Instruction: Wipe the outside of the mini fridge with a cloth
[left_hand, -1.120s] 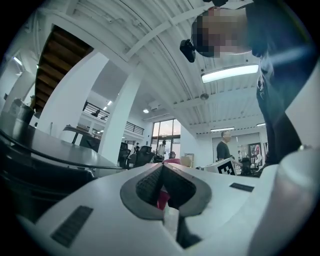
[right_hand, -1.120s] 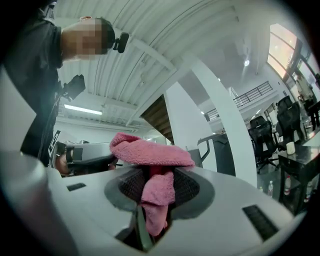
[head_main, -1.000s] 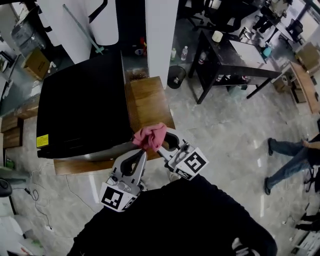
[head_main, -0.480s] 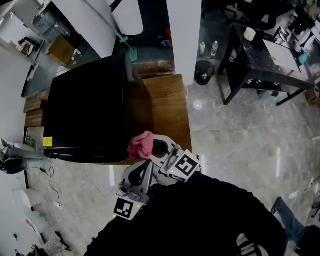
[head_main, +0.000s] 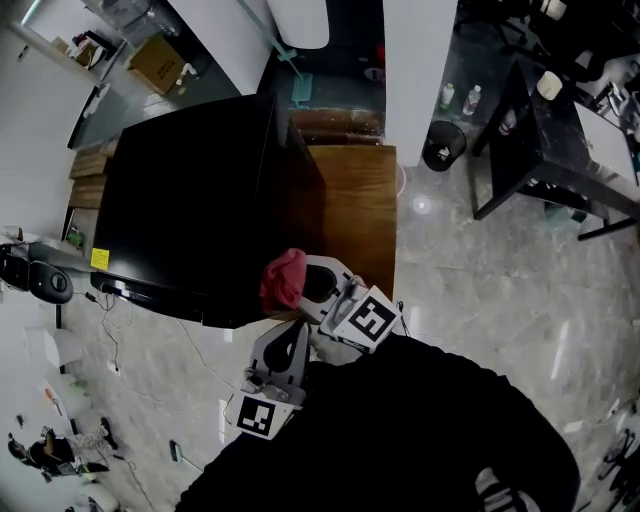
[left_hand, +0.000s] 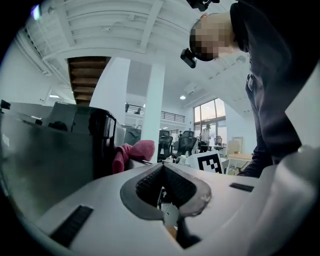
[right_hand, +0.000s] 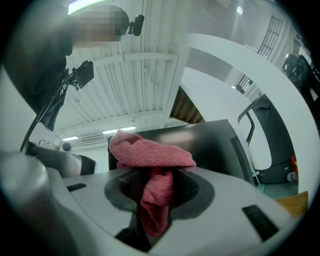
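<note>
The cloth (head_main: 283, 278) has slid to the near corner of the fridge (head_main: 190, 210). The left gripper (head_main: 296, 330) hangs back, fingers together and empty, out of the way. The right gripper (head_main: 305, 288) has its fingers clamped on the cloth, bunched forward for pressing. The fridge fills the bench's (head_main: 355, 215) left side.

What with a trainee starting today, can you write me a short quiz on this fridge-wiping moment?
1. True or false: the left gripper holds the pink cloth.
2. In the head view, the pink cloth is nearest to: A) a corner of the black mini fridge; B) a trash bin; C) a dark desk.
3. Fill in: the platform showing beside the mini fridge looks made of ___.

Key:
1. False. The right gripper is shut on it, and the left gripper is shut with nothing in it.
2. A
3. wood
</note>
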